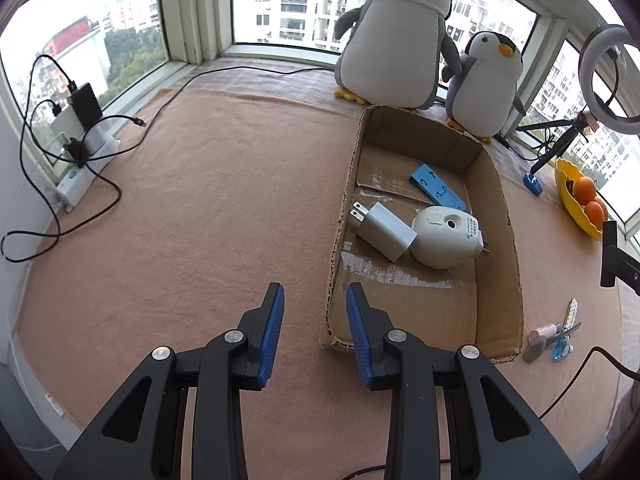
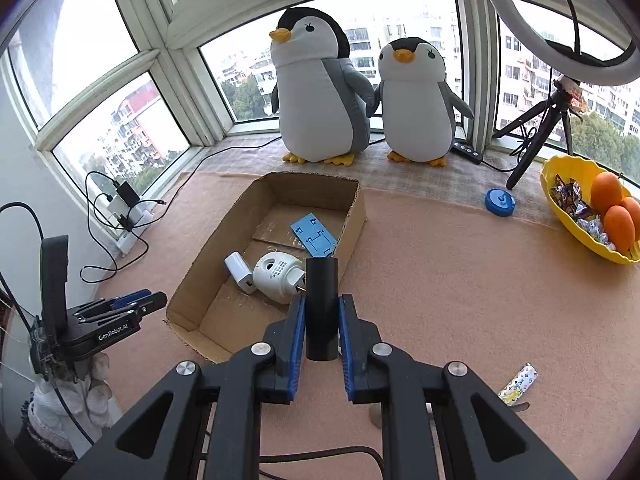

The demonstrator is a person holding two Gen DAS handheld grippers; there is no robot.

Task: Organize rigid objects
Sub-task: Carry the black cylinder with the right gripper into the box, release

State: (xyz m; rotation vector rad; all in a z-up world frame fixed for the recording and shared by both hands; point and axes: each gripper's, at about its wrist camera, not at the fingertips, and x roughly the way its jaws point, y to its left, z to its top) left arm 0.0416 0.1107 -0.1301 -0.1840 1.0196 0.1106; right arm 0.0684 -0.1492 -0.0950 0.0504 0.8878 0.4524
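Right gripper (image 2: 322, 316) pinches a black cylinder (image 2: 321, 308), both blue pads pressed on its sides, the tube upright above the near end of the cardboard box (image 2: 192, 276). Inside the box: a white charger (image 2: 240, 273) touching a white rounded plug-in device (image 2: 278, 276), and a blue flat plate (image 2: 315, 235) towards the far end. Left gripper (image 1: 315, 306) hangs with jaws spread and nothing between them, just left of the box's near-left corner, over the pink cloth (image 1: 200, 208).
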